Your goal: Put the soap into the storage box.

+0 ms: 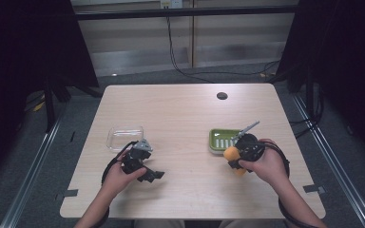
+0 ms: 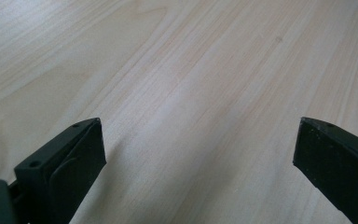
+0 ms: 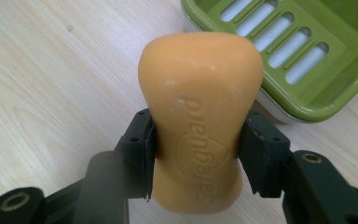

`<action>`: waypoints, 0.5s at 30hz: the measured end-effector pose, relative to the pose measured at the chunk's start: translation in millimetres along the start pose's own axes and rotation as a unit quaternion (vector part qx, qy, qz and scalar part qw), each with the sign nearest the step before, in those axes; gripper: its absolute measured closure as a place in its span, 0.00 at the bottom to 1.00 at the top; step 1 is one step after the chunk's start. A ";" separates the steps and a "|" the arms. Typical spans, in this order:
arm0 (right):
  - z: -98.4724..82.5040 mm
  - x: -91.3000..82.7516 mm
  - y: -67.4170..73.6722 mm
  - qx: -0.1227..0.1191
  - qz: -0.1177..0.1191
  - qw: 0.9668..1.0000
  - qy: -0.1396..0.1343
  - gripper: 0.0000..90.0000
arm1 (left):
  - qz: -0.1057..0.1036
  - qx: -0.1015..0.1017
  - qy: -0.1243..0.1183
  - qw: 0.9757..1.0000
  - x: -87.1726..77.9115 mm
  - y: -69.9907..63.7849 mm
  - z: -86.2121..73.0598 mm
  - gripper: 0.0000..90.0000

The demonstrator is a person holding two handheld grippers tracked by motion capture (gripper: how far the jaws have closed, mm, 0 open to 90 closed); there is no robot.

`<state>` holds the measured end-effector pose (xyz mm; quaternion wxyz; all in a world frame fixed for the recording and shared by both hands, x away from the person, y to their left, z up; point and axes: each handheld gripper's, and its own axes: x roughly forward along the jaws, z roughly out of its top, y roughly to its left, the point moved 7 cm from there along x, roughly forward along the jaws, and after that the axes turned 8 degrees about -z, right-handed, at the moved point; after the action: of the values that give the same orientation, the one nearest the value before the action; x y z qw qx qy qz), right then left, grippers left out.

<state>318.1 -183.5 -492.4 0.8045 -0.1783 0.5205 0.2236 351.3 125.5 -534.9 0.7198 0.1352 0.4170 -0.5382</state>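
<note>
I am sitting at a pale wooden counter (image 1: 185, 123), working a two-jaw gripper in each hand. A clear plastic container (image 1: 125, 137) is resting at the near left, and a green slotted soap dish (image 3: 307, 56) is sitting at the near right. My right gripper (image 3: 196, 149) is clenching an orange bar of soap (image 3: 200, 107) by its narrow waist, holding it off the counter just beside the dish's near-left corner. My left gripper (image 2: 196, 144) is waiting over bare wood, just near of the clear container, its jaws spread wide with nothing between them. The soap is picked up, I judge; setting it down into the dish is what remains.
</note>
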 end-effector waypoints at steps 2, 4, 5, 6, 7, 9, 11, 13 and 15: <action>0.6 -1.0 -1.4 -0.003 0.000 1.000 -0.003 0.56 | 0.000 0.000 -0.002 1.000 0.3 -0.1 0.2 0.02; 1.1 -1.7 -2.6 -0.001 -0.001 1.000 -0.002 0.56 | 0.000 -0.001 -0.003 1.000 0.4 -0.2 0.2 0.02; 1.4 -1.6 -3.3 -0.002 -0.001 1.000 -0.002 0.56 | 0.000 -0.001 -0.003 1.000 0.3 -0.3 0.2 0.02; 0.6 -2.1 -3.9 0.000 -0.001 1.000 0.008 0.56 | -0.001 -0.001 -0.004 1.000 0.2 -0.3 0.3 0.02; 1.0 -2.1 -4.5 0.001 -0.001 1.000 0.006 0.56 | 0.000 0.001 -0.003 1.000 -0.1 0.0 0.3 0.02; 2.0 -2.4 -6.9 -0.002 0.000 1.000 0.006 0.56 | 0.000 0.001 -0.002 1.000 -0.3 0.4 0.1 0.02; 2.7 -3.2 -8.7 -0.003 0.002 1.000 0.006 0.56 | -0.001 0.001 -0.003 1.000 0.1 0.4 0.1 0.02; 3.6 -3.9 -10.5 -0.004 -0.001 1.000 0.006 0.56 | -0.001 0.001 -0.002 1.000 0.2 0.5 0.1 0.02; 4.3 -4.7 -12.3 -0.001 -0.002 1.000 0.007 0.56 | 0.000 0.002 0.001 1.000 -0.1 0.8 -0.2 0.02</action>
<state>326.4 -192.3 -485.7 0.8010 -0.1819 0.5255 0.2216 351.9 126.0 -535.1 0.7192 0.1368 0.4168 -0.5389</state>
